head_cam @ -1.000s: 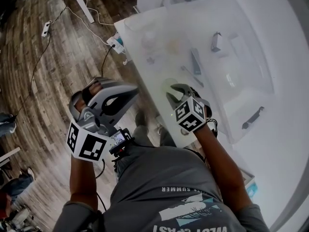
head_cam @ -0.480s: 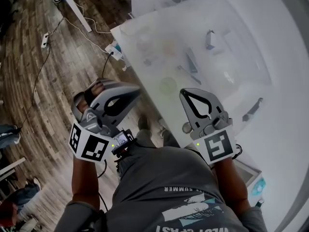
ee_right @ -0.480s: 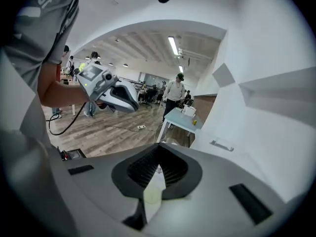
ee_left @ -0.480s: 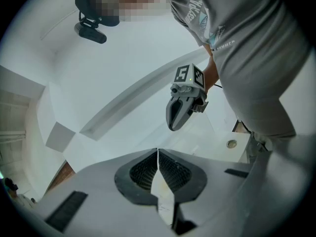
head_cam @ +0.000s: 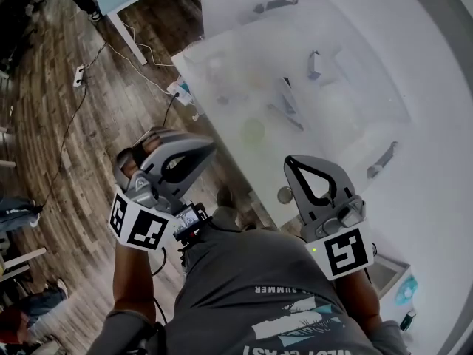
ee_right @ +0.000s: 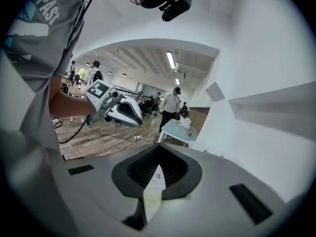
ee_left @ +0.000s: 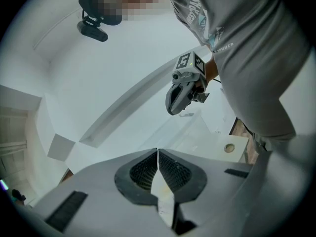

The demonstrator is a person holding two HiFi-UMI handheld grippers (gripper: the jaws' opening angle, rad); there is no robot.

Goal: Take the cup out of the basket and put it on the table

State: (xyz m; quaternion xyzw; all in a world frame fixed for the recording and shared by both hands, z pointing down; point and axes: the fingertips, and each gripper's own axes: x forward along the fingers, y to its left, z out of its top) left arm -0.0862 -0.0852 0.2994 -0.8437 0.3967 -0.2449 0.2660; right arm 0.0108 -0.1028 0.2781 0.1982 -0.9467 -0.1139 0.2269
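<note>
The cup [head_cam: 253, 132] shows as a pale green round shape, washed out by glare, on the white table [head_cam: 436, 198]. Nothing holds it. My right gripper [head_cam: 290, 161] hangs above the table's near edge, below the cup in the head view and apart from it; its jaws are shut with nothing between them. My left gripper [head_cam: 211, 148] is over the wooden floor left of the table, also shut and empty. Each gripper view shows its own pads meeting, the left gripper [ee_left: 158, 152] and the right gripper [ee_right: 158, 149]. I cannot make out the basket in the glare.
Several pale items lie on the table, among them a grey piece [head_cam: 314, 63] and another [head_cam: 380, 161]. A round fitting [head_cam: 285, 194] sits at the table's near corner. Cables and a power strip [head_cam: 80, 75] lie on the floor. A light blue table [ee_right: 175, 130] and people stand beyond.
My right gripper, open at the cup a second ago, has left the cup on the table, shut its jaws, risen and drawn back toward the body. The left gripper shifted slightly.
</note>
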